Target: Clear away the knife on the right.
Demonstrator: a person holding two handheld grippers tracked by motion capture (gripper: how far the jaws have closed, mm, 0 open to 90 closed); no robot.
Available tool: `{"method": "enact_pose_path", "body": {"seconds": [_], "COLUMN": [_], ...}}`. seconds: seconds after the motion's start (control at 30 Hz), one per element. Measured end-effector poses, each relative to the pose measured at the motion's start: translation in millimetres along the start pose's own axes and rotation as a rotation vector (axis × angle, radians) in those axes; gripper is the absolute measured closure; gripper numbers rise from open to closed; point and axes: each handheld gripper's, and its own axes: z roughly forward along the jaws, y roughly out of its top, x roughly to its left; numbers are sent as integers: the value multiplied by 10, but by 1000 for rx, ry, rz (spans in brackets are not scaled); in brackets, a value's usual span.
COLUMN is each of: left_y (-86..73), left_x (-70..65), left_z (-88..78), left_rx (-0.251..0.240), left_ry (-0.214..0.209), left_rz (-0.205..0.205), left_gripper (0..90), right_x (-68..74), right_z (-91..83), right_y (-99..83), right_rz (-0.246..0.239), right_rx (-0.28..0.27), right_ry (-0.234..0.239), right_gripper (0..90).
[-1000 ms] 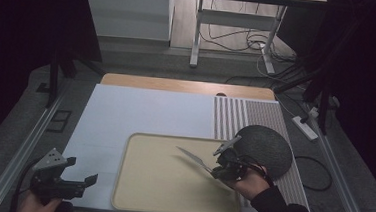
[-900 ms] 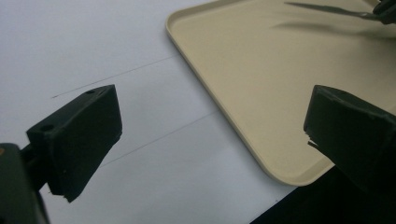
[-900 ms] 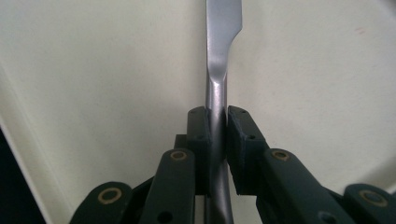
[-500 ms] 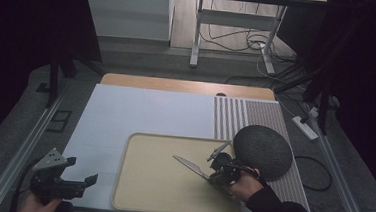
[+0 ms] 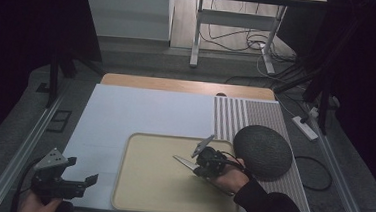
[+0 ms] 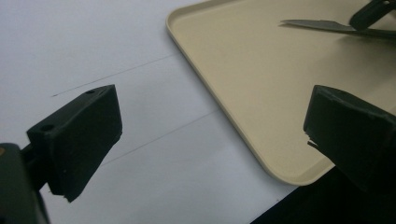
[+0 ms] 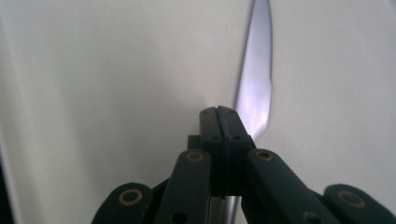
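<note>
The right gripper [image 5: 203, 163], jaws pressed together, pinches a knife [image 7: 256, 79] whose handle is hidden beneath them; the blade juts ahead over the beige tray [image 5: 150, 183]. The left gripper [image 5: 88, 181] is spread, tray ahead-right. No readable writing.

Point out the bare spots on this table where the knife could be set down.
The beige tray is bare left of the knife. The white mat lies bare between tray and wooden edge. It is crowded at the right: right gripper, dark round pad.
</note>
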Motion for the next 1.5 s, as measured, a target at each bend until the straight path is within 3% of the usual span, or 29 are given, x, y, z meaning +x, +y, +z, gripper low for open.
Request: {"method": "enact_pose_path", "body": {"seconds": [0.13,0.17,0.23,0.3,0.43,0.47,0.53,0.83,1.13,1.5], "left_y": [-2,-4,-4,-6,-6,-5,-3,-4,-2,-3], "left_x": [-2,-2,-1,-2,-2,-4,-6,-4,-8,-6], "left_z": [-3,-5,-6,-9,-10,-8,-7,-7,-7,-8], "left_rx": [-2,-3,-3,-4,-4,-3,-2,-3,-2,-3], "left_ry": [0,-1,-1,-2,-2,-2,-1,-2,-1,-2], "left_rz": [4,5,4,6,8,9,10,9,10,10], "left_gripper": [40,40,40,40,40,40,40,40,41,41], "right_x": [0,-11,-24,-99,-200,-265,-323,-383,-474,-495], "right_z": [175,234,243,240,193,160,126,50,-72,-169], "right_y": [145,202,214,217,152,95,40,-87,-315,-491], "right_rz": [-18,-28,-27,-3,44,85,114,149,224,247], "right_rx": [0,10,14,14,30,32,38,58,62,77], "right_ry": [-10,-41,-42,-84,-99,-100,-108,-134,-128,-136], "right_gripper": [900,900,900,900,900,900,900,900,900,900]}}
